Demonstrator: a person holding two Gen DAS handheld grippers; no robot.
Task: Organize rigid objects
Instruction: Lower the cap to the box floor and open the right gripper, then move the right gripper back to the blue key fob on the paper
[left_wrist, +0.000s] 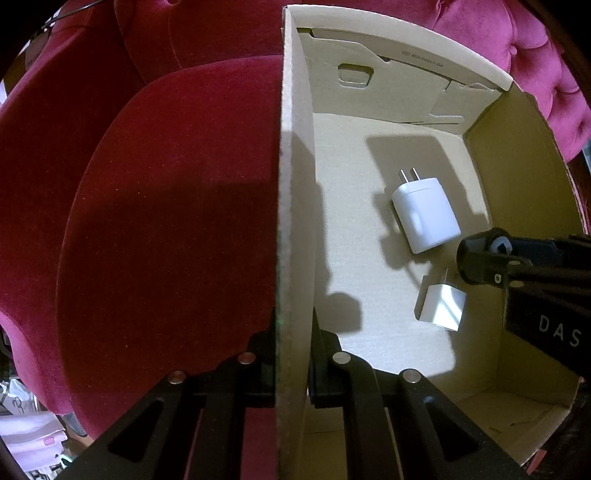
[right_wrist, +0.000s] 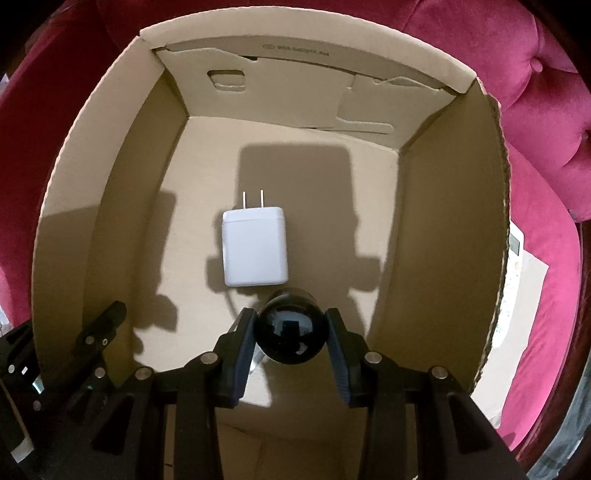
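White letters "DAS", perhaps cut off, on the right tool (left_wrist: 476, 258).

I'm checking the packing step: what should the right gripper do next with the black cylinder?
Probably lower slightly and open. The right gripper holds the black cylinder inside the cardboard box, beside the large white charger; the left gripper steadies the wall.

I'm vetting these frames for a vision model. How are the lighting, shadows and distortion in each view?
Left wrist: fisheye bends the cardboard box wall; hard shadows across its floor; glare on the small white adapter. Right wrist: sharp, a rectangular shadow behind the white charger, reflections on the glossy black object.
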